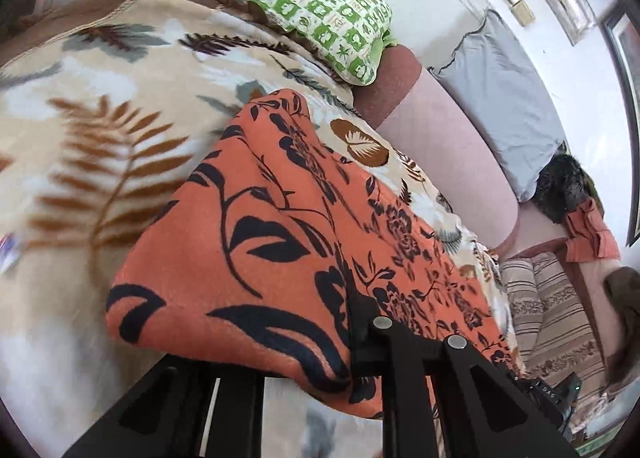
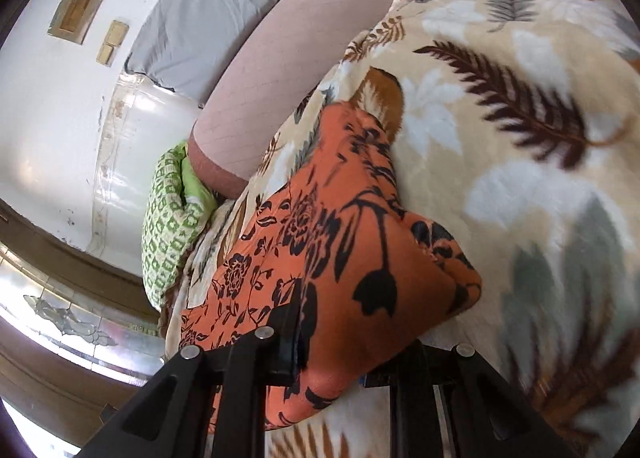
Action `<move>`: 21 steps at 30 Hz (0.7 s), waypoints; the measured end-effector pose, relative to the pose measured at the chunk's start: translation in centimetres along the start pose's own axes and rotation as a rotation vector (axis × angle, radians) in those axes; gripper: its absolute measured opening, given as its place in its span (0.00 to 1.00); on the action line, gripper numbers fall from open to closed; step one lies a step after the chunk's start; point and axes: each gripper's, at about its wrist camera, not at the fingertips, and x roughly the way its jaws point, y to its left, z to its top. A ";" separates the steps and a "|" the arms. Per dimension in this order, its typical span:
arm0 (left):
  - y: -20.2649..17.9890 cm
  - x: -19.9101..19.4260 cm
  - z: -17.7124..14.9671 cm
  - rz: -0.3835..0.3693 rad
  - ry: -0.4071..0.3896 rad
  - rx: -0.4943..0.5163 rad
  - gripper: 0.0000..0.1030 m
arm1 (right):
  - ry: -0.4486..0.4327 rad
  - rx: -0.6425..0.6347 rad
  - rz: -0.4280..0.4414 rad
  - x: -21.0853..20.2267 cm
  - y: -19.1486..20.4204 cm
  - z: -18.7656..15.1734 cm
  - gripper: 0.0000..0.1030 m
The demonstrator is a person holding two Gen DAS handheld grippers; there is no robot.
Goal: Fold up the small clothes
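Note:
An orange garment with a black floral print [image 1: 280,242] lies on a cream leaf-patterned blanket [image 1: 100,130]. In the left wrist view my left gripper [image 1: 316,354] is shut on the garment's near edge; cloth drapes over the left finger. In the right wrist view the same garment [image 2: 360,266] is bunched between the fingers of my right gripper [image 2: 336,350], which is shut on its near edge. One black finger [image 2: 290,322] presses the cloth; the other is mostly hidden under it.
A green-and-white patterned pillow [image 1: 304,6] lies at the blanket's far end, also in the right wrist view [image 2: 168,218]. A pink bolster [image 1: 444,138], a grey pillow [image 1: 504,98], a striped cushion [image 1: 556,322] and a white wall [image 2: 48,98] border the bed.

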 end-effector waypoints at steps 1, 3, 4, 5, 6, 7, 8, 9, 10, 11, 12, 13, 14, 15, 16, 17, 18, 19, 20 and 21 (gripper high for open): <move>0.0 -0.7 -0.5 0.005 0.005 0.004 0.16 | 0.010 0.000 0.001 -0.6 -0.1 -0.3 0.19; 0.1 -2.5 -1.9 0.040 0.006 0.039 0.16 | 0.022 -0.007 0.005 -2.5 -0.3 -1.0 0.19; 0.2 -3.0 -2.4 0.049 0.007 0.048 0.16 | 0.029 -0.012 0.010 -3.2 -0.3 -1.5 0.19; 0.6 -3.3 -2.8 0.055 0.015 0.052 0.17 | 0.042 -0.023 0.014 -4.1 -0.5 -2.3 0.19; 1.0 -3.2 -3.0 0.062 0.029 0.046 0.19 | 0.061 -0.035 0.004 -4.7 -0.7 -3.0 0.20; 1.6 -2.9 -3.1 0.073 0.047 0.028 0.21 | 0.090 -0.041 -0.021 -4.9 -1.2 -3.9 0.23; 2.4 -2.3 -2.9 0.083 0.075 -0.008 0.27 | 0.136 -0.019 -0.060 -4.7 -1.9 -4.6 0.23; 3.0 -2.1 -2.8 0.087 0.087 -0.033 0.32 | 0.168 0.022 -0.084 -4.5 -2.8 -4.9 0.26; 3.6 -1.9 -2.8 0.085 0.094 -0.068 0.42 | 0.197 0.088 -0.091 -4.3 -3.8 -5.1 0.31; 4.2 -2.0 -2.7 0.057 0.083 -0.103 0.44 | 0.211 0.163 -0.071 -4.4 -4.7 -5.1 0.34; 4.3 -2.3 -2.6 0.046 0.076 -0.122 0.45 | 0.211 0.185 -0.058 -4.8 -4.8 -5.0 0.46; 4.3 -2.4 -2.4 0.037 0.065 -0.124 0.48 | 0.204 0.171 -0.067 -5.3 -4.5 -5.0 0.62; 4.1 -2.6 -2.4 0.034 0.050 -0.117 0.49 | 0.185 0.133 -0.079 -6.0 -3.9 -5.1 0.67; 4.0 -2.8 -2.3 0.031 0.041 -0.113 0.49 | 0.172 0.098 -0.089 -6.8 -3.3 -5.4 0.67; 3.8 -2.8 -2.2 0.023 0.031 -0.111 0.49 | 0.177 0.067 -0.088 -7.4 -2.7 -5.8 0.67; 3.7 -2.9 -2.0 0.012 0.020 -0.113 0.48 | 0.199 0.033 -0.073 -8.0 -2.0 -6.2 0.67; 3.6 -3.0 -1.8 0.006 0.010 -0.112 0.48 | 0.217 0.005 -0.065 -8.6 -1.4 -6.8 0.67; 3.4 -3.0 -1.7 0.006 0.006 -0.108 0.48 | 0.228 -0.027 -0.063 -9.2 -0.7 -7.2 0.67; 3.2 -3.1 -1.6 0.008 0.000 -0.099 0.47 | 0.240 -0.076 -0.059 -10.0 0.2 -7.8 0.67; 2.9 -3.0 -1.5 0.013 -0.008 -0.087 0.44 | 0.245 -0.115 -0.051 -10.5 1.1 -8.2 0.67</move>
